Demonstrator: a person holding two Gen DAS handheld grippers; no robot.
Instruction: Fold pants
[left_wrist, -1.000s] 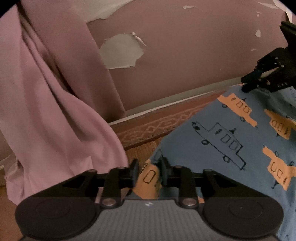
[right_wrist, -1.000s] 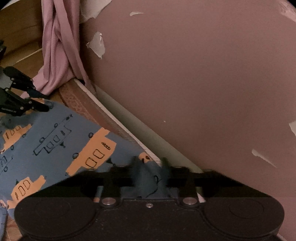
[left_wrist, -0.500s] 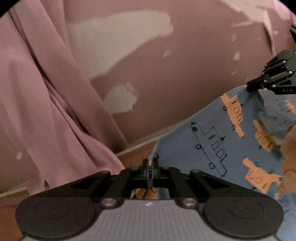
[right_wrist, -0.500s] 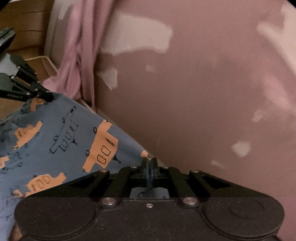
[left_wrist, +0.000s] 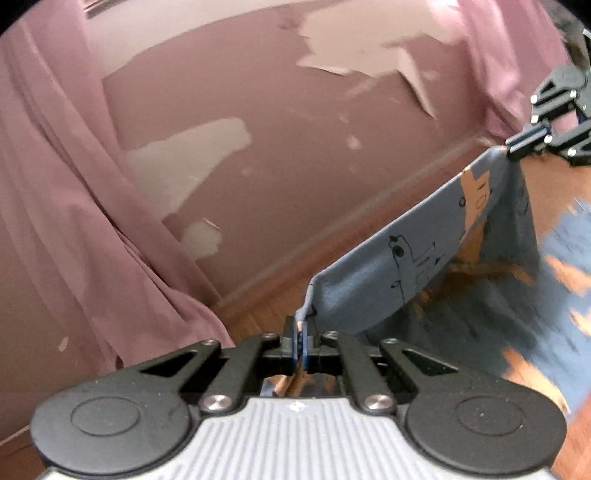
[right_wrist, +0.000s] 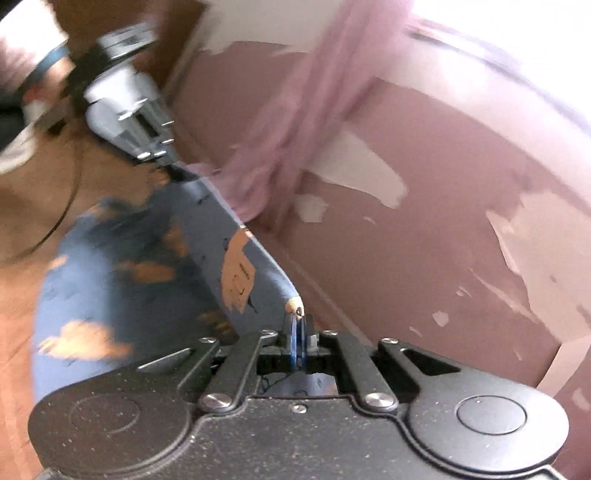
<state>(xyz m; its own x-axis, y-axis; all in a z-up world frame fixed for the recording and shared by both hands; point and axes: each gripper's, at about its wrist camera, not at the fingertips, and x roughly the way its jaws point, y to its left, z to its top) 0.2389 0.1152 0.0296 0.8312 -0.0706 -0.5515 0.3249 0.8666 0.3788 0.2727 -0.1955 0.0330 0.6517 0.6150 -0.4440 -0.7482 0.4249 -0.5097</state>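
Two corners of the blue car-print pants (left_wrist: 417, 258) are held clamped, one in the left tool (left_wrist: 301, 334) and one in the right tool (right_wrist: 298, 325), the cloth stretched aloft above the wooden floor (left_wrist: 258, 314), where a jerk could pull a thin hem free.
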